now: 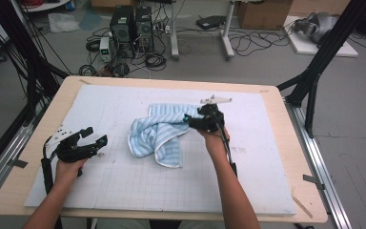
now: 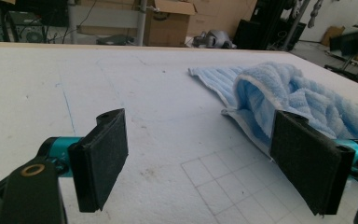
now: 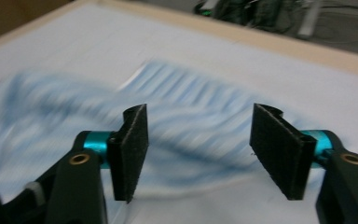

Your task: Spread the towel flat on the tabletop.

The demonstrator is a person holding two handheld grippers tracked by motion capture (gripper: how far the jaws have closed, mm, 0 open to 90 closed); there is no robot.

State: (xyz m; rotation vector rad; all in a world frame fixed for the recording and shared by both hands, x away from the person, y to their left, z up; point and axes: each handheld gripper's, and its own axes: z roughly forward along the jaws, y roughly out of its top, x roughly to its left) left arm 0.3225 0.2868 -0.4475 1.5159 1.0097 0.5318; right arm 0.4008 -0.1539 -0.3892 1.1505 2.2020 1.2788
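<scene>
Two grippers flank a rumpled blue towel on a white table mat.

At nine o'clock on the mat (image 1: pixel 124 191), the left gripper (image 1: pixel 91 138) rests low in the person's hand, jaws spread wide and empty, aimed toward three o'clock at the towel (image 1: pixel 159 133), which lies crumpled at the centre and well apart from it. The right gripper (image 1: pixel 190 120) hovers over the towel's two o'clock edge, wrist bent, jaws pointing toward nine o'clock and parted with nothing between them. The likely risk: the right jaws, closing on a bunched fold rather than one clean corner, would drag the whole heap and tighten the tangle; a hasty approach could also pinch only loose pile and slip off.
</scene>
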